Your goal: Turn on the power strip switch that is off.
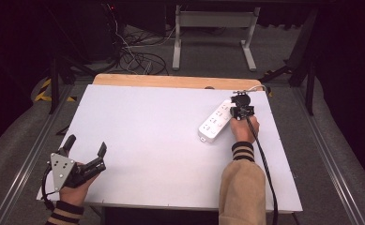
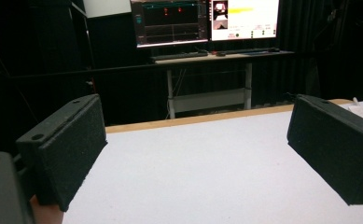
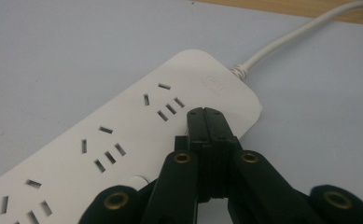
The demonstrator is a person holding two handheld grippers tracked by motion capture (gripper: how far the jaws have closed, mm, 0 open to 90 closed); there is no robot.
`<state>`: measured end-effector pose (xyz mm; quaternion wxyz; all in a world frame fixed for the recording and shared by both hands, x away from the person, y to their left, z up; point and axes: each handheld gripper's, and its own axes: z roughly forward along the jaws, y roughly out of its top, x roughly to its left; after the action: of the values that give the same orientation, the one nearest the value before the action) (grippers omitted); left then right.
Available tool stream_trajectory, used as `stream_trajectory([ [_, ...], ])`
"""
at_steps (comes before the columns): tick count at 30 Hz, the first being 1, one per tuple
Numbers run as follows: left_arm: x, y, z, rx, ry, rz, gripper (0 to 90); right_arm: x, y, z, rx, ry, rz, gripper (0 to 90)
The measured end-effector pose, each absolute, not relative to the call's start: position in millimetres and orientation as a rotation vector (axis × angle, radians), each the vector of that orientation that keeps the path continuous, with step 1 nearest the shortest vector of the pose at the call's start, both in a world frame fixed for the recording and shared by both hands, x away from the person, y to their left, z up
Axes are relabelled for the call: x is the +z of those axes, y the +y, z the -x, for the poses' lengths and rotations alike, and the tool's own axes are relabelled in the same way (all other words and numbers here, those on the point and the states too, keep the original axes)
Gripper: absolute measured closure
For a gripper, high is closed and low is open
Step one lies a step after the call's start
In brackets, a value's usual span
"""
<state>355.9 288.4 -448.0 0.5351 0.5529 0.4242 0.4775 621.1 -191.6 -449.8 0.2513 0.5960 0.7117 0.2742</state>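
A white power strip (image 1: 214,121) lies slanted on the right part of the white table top (image 1: 156,140). Its white cord (image 1: 254,87) runs off toward the far edge. My right gripper (image 1: 240,104) is shut, jaws pressed together with nothing between them. In the right gripper view its tips (image 3: 206,113) sit over the power strip (image 3: 118,135) near the end where the cord (image 3: 286,39) comes out, beside an outlet. Whether the tips touch the strip is unclear. My left gripper (image 1: 86,145) is held open at the near left corner. Its jaws (image 2: 193,135) stand wide apart over bare table.
A wooden strip (image 1: 171,80) borders the table's far edge. Beyond it stand a white desk frame (image 1: 213,21) and loose cables on the floor (image 1: 135,58). Monitors (image 2: 207,18) sit on a desk behind. Metal rails (image 1: 325,154) run along both sides of the table.
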Motion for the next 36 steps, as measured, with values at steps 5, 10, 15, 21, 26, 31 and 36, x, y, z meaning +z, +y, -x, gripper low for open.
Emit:
stream_trajectory([
  [5,-449,290,-356,1.138,1.019,-1.316,5.2,-445,-197,-618,0.829,1.891,-1.601,90.0],
  [10,-449,291,-355,1.141,1.021,-1.315,5.2,-425,-206,-603,0.970,1.786,-1.510,90.0],
  [15,-448,291,-352,1.155,1.015,-1.318,5.1,-392,-233,-547,1.176,1.694,-1.338,90.0],
  [21,-449,289,-352,1.167,1.024,-1.314,5.2,-389,-260,-490,1.250,1.616,-1.235,90.0],
  [26,-452,287,-356,1.182,1.032,-1.332,5.1,-410,-275,-420,1.310,1.516,-1.067,90.0],
  [31,-454,283,-355,1.190,1.014,-1.353,5.2,-425,-271,-396,1.353,1.435,-1.008,90.0],
  [36,-455,283,-353,1.189,1.009,-1.363,5.2,-434,-272,-391,1.371,1.355,-1.011,90.0],
])
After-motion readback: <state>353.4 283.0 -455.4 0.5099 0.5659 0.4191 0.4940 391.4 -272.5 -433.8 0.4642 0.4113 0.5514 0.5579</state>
